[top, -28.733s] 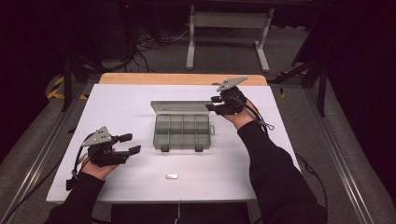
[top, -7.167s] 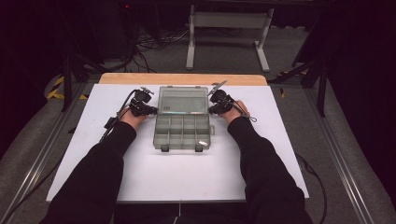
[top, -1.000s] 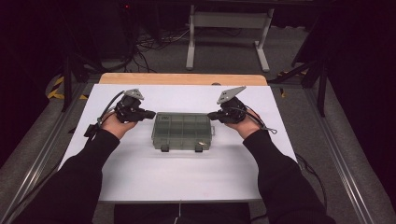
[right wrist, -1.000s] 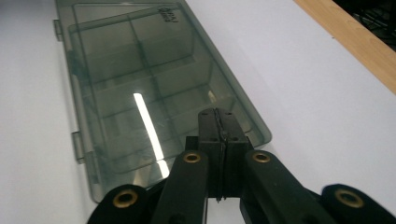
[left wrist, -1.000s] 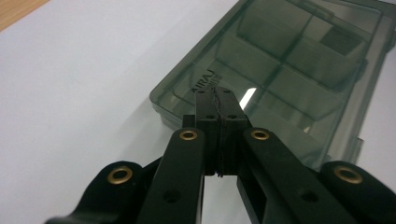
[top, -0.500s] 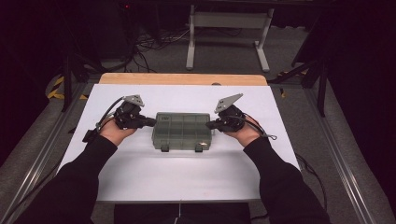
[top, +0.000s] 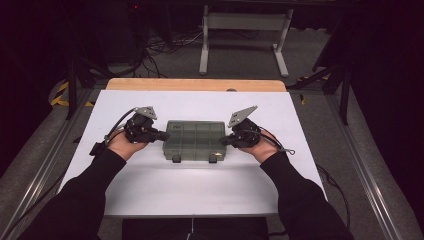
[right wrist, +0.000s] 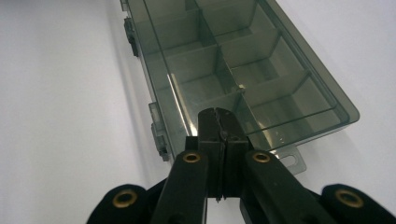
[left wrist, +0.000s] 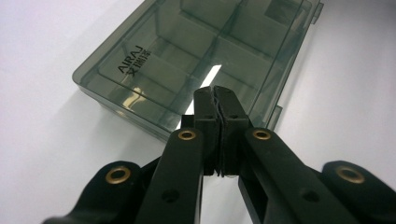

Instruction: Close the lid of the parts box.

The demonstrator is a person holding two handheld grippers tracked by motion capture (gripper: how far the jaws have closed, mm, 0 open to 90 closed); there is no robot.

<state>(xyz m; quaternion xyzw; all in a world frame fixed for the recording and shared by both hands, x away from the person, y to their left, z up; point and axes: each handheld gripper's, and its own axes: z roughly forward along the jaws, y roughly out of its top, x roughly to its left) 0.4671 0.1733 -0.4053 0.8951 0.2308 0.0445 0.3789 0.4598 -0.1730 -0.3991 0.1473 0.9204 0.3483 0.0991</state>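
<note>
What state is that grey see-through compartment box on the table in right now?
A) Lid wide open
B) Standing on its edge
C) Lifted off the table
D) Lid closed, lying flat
D: the compartment box lies flat on the white table with its clear lid down over the dividers and a shut gripper at each end.

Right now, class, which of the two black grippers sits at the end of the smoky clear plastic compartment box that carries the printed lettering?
The left gripper: the lettering is printed on the smoky clear plastic compartment box lid near its shut jaws.
</note>
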